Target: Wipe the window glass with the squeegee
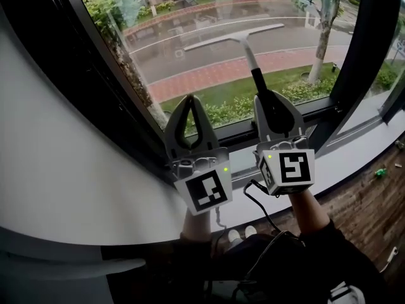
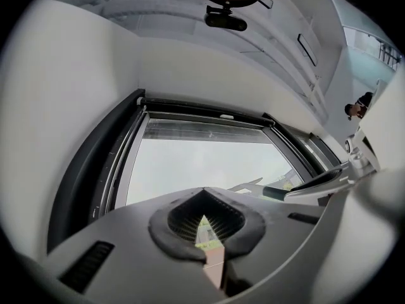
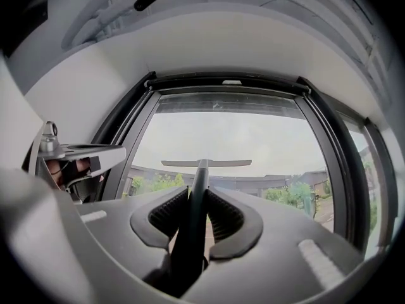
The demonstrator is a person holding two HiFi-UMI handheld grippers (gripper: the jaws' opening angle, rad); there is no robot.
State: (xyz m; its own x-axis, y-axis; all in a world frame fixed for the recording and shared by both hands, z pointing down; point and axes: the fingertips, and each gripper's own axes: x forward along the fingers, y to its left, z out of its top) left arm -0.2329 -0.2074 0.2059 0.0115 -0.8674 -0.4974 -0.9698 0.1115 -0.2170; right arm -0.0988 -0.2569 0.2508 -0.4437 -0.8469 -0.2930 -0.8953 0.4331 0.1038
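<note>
Now the squeegee (image 1: 248,50) seems to rest with its blade on the window glass (image 1: 171,37), and our right gripper (image 1: 271,106) pinches its dark handle. Our left gripper (image 1: 192,106), just beside, is pressed together on nothing. We fear the handle can turn between the jaws; then the blade tilts and leaves streaks.

Glossy window glass (image 1: 209,18), matt dark frame (image 1: 104,75), squeegee (image 1: 252,57) handle matt black, right gripper (image 3: 197,201) jaws ribbed black
</note>
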